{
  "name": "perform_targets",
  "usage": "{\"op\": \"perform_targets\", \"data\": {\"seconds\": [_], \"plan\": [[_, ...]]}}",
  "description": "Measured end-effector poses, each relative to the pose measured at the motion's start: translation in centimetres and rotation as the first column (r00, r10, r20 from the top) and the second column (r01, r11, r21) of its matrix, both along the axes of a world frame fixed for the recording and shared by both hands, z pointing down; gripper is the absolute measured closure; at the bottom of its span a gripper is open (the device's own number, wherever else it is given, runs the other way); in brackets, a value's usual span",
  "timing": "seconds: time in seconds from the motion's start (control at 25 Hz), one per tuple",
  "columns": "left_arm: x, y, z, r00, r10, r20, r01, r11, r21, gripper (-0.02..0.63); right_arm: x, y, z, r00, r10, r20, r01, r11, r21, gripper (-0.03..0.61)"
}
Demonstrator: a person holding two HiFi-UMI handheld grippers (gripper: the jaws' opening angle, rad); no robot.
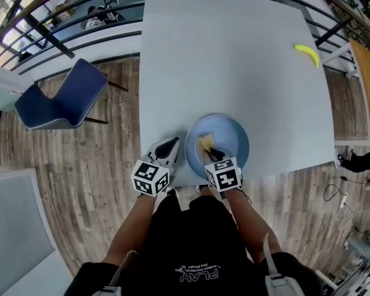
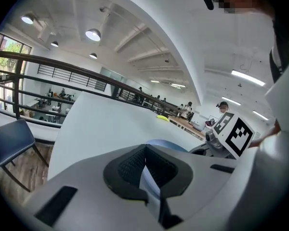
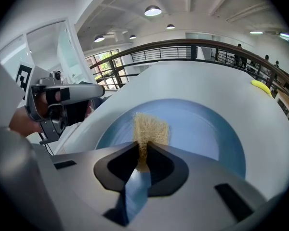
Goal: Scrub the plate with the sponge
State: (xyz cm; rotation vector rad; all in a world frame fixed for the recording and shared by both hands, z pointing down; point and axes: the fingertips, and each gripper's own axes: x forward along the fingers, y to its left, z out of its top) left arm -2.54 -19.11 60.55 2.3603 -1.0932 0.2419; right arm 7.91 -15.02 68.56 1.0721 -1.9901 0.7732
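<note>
A round blue plate (image 1: 234,134) lies at the near edge of the white table (image 1: 234,60). A tan fibrous sponge (image 1: 205,142) rests on the plate's left half, and my right gripper (image 1: 213,155) is shut on its near end. In the right gripper view the sponge (image 3: 151,128) sticks out from the closed right gripper (image 3: 143,147) over the plate (image 3: 202,129). My left gripper (image 1: 171,145) sits just left of the plate's rim. Its pads meet in the left gripper view, so the left gripper (image 2: 144,150) is shut with nothing seen between them, and the plate (image 2: 166,145) shows just beyond.
A yellow banana (image 1: 307,53) lies at the table's far right. A blue chair (image 1: 61,100) stands on the wooden floor left of the table. A railing (image 1: 68,5) runs behind the table. Cables lie on the floor at the right.
</note>
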Motion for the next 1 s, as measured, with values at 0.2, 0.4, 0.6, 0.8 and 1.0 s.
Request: {"op": "perform_targets", "data": {"seconds": [0.2, 0.4, 0.6, 0.8, 1.0], "plan": [[1.2, -0.2, 0.1, 0.999, 0.033, 0.002, -0.033, 0.999, -0.004, 0.601, 2.0, -0.3, -0.2, 0.999, 0.043, -0.010, -0.044, 0.999, -0.002, 0.520], [2.2, -0.2, 0.5, 0.998, 0.057, -0.003, -0.057, 0.998, -0.019, 0.601, 4.3, -0.5, -0.1, 0.995, 0.091, -0.029, -0.091, 0.996, -0.003, 0.520], [3.4, 0.0, 0.9, 0.996, 0.091, 0.016, -0.091, 0.996, -0.023, 0.601, 6.3, -0.7, -0.1, 0.991, 0.126, -0.053, -0.126, 0.992, 0.014, 0.519], [3.9, 0.9, 2.2, 0.990, 0.129, 0.054, -0.126, 0.991, -0.048, 0.601, 7.6, -0.5, 0.0, 0.985, 0.144, -0.092, -0.142, 0.989, 0.029, 0.518], [4.2, 1.4, 2.2, 0.989, 0.136, 0.066, -0.133, 0.990, -0.049, 0.601, 9.7, -0.3, 0.0, 0.979, 0.163, -0.126, -0.159, 0.986, 0.041, 0.518]]}}
